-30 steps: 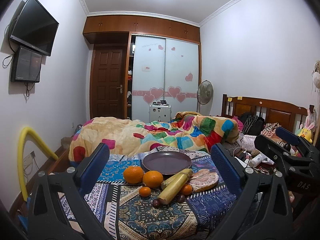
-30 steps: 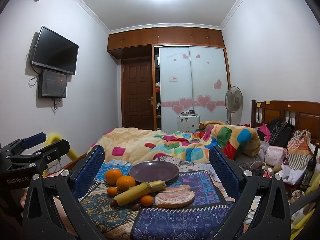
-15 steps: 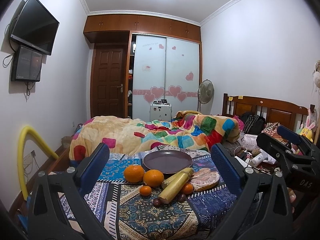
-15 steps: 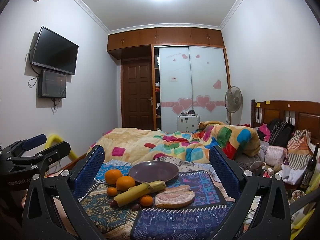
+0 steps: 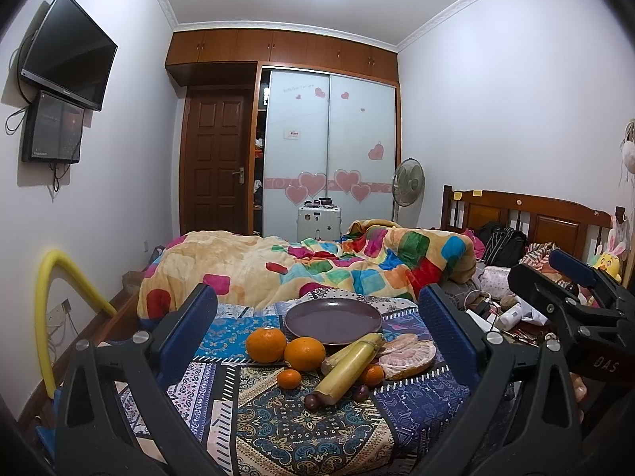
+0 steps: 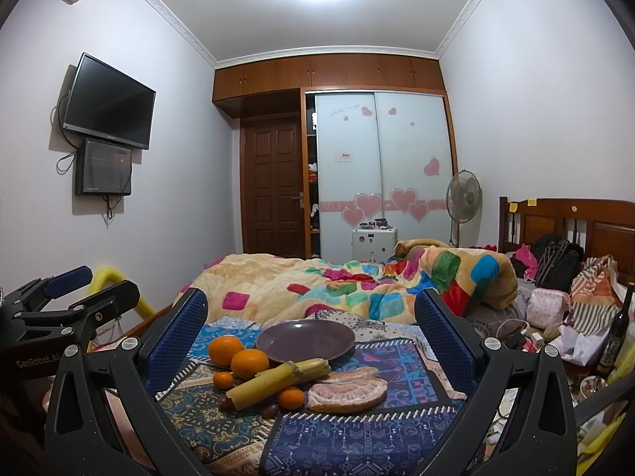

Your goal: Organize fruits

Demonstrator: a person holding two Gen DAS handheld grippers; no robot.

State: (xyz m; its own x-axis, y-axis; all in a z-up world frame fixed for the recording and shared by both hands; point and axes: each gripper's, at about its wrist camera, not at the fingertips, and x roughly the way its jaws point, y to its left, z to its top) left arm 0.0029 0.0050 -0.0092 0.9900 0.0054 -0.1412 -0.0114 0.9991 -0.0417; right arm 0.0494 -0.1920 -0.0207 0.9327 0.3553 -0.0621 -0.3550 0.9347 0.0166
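Observation:
An empty purple plate (image 5: 332, 322) (image 6: 304, 342) sits at the far side of a patterned cloth (image 5: 285, 424) (image 6: 349, 432). In front of it lie two oranges (image 5: 266, 345) (image 6: 249, 363), two small tangerines (image 5: 289, 379) (image 6: 291, 397), a yellow sugarcane piece (image 5: 349, 367) (image 6: 278, 379), peeled pomelo segments (image 5: 406, 355) (image 6: 347, 390) and small dark fruits (image 5: 311, 400). My left gripper (image 5: 317, 317) and right gripper (image 6: 309, 313) are open and empty, held back from the fruit. Each shows at the edge of the other's view.
A bed with a colourful quilt (image 5: 317, 265) lies behind the cloth. Clutter, bags and a dark bottle (image 6: 617, 329) sit at the right by the wooden headboard (image 6: 575, 222). A yellow tube (image 5: 51, 309) stands at the left wall.
Both views have shifted only slightly; the fruit and plate have not moved and both grippers stay open.

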